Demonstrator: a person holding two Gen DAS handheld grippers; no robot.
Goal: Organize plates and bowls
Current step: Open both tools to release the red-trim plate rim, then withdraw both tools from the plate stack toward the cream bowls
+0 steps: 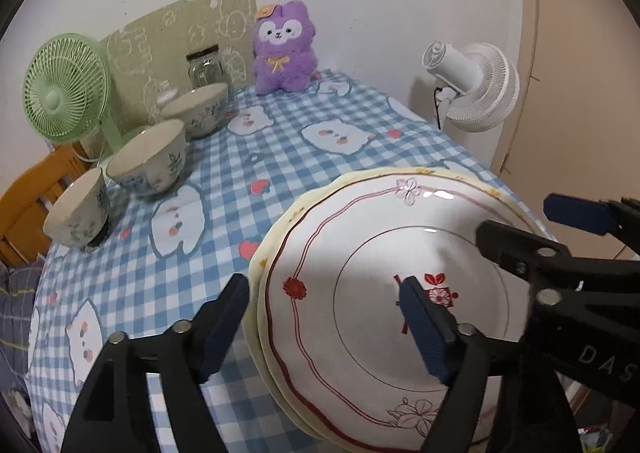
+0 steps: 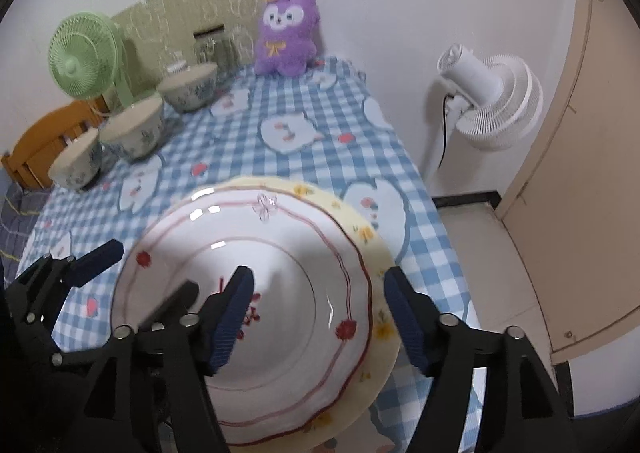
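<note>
White china with a red wavy line: one plate [image 2: 256, 293], stacked on a pale yellow plate [image 2: 376, 253] with small yellow flowers, both at the near right end of the table [image 1: 280, 157] on its blue checked cloth.

Left gripper [image 1: 324, 327]: jaws apart, straddling the near left rim of the stack, one pad outside on the cloth side, the other over the white plate's middle; neither pad pressed on the china.

Right gripper [image 2: 320, 319]: jaws likewise apart, straddling the near right rim, one pad over the plate's centre, the other off the yellow edge. Nothing held by either.

Relation governing the next move: the stack lay directly ahead of and below both grippers, one to each side, equally near; being round, it offered no long axis.

Three bowls [image 1: 150, 159], cream with blue flower print, stood in a row along the far left edge, well apart from the plates and nearer the left gripper. By judgement, these were still to be gathered.

Beyond: green fan [image 1: 66, 89], glass jar [image 1: 205, 67], purple plush toy [image 1: 284, 49], white fan [image 1: 476, 87].
</note>
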